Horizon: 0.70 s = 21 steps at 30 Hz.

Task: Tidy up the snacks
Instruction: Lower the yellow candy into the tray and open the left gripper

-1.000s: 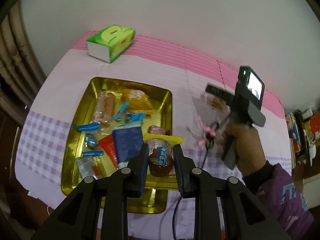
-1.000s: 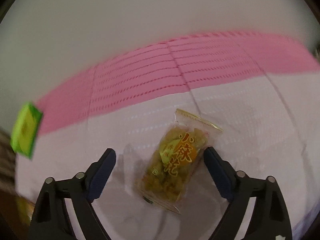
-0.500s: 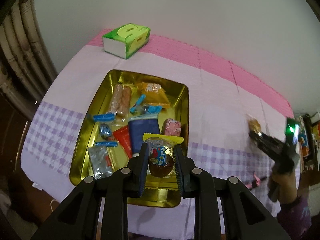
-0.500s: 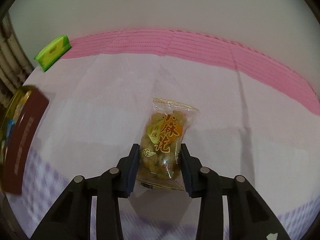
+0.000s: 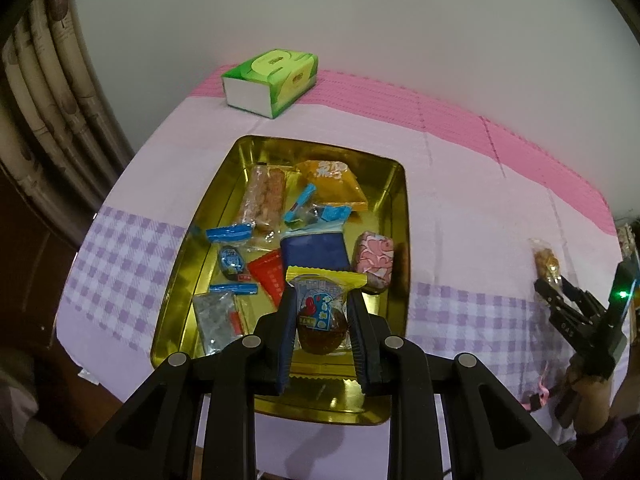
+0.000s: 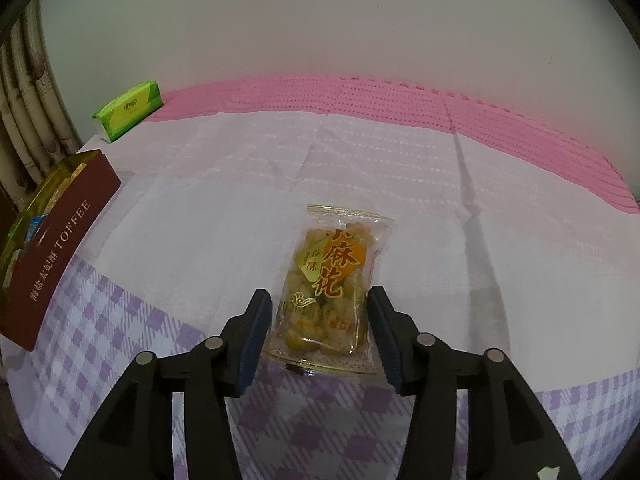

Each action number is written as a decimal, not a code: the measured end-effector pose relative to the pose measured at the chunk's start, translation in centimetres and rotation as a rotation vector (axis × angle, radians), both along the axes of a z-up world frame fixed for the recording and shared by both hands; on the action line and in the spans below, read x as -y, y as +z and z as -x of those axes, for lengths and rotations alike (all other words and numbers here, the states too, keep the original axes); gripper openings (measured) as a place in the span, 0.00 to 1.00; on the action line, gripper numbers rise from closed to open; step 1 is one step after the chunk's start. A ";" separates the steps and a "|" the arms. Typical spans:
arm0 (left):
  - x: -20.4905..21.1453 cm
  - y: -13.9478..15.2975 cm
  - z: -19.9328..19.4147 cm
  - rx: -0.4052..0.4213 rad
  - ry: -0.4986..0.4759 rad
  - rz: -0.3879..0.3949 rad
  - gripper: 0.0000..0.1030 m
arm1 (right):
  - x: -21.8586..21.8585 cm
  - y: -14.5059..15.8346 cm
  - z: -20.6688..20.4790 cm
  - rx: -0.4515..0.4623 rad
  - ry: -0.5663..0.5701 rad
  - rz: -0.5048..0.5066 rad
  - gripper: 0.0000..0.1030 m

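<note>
My left gripper (image 5: 322, 320) is shut on a yellow-edged clear packet (image 5: 326, 278) with a brown round sweet inside, held over the near end of a gold tin (image 5: 402, 216). Several wrapped snacks lie in the tin. On the cloth to the right lies a clear pack of golden fried twists (image 6: 332, 276). My right gripper (image 6: 319, 298) straddles its lower half, jaws opening, with a narrow gap between each pad and the wrapper. In the left wrist view the same pack (image 5: 545, 260) and right gripper (image 5: 554, 286) sit at the far right.
A green tissue box (image 5: 270, 80) stands at the back left of the pink and lilac tablecloth (image 6: 400, 168). The tin's brown side wall (image 6: 60, 216) reads TOFFEE. A person's hand (image 5: 588, 396) holds the right gripper. Curtain folds (image 5: 52, 100) hang at the left.
The right gripper went from wide apart to closed on the twist pack, then parted again. The right hand moved from near the tin to the cloth's right side. The left gripper kept its packet.
</note>
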State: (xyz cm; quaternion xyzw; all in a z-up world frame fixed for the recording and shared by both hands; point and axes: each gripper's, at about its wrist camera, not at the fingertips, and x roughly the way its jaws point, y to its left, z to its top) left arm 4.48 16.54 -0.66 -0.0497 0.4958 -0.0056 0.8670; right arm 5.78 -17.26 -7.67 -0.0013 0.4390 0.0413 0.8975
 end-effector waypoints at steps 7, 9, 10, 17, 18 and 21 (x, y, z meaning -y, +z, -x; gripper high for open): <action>-0.1 -0.6 -0.2 0.002 0.000 -0.031 0.25 | 0.0 0.1 0.1 0.005 -0.011 0.022 0.38; -0.2 -0.8 -0.3 0.000 0.003 -0.036 0.25 | -0.2 0.1 0.2 0.007 -0.010 0.037 0.37; -0.3 -0.8 -0.4 -0.001 0.005 -0.036 0.25 | -0.2 0.1 0.2 0.007 -0.010 0.039 0.37; -0.4 -1.3 -0.7 0.005 0.002 -0.070 0.25 | -0.2 0.2 0.2 0.007 -0.011 0.037 0.37; -0.4 -1.3 -0.8 0.007 0.000 -0.073 0.25 | -0.2 0.2 0.2 0.008 -0.011 0.037 0.37; -0.7 -1.5 -1.1 0.011 -0.003 -0.078 0.25 | -0.1 0.1 0.2 0.007 -0.011 0.034 0.37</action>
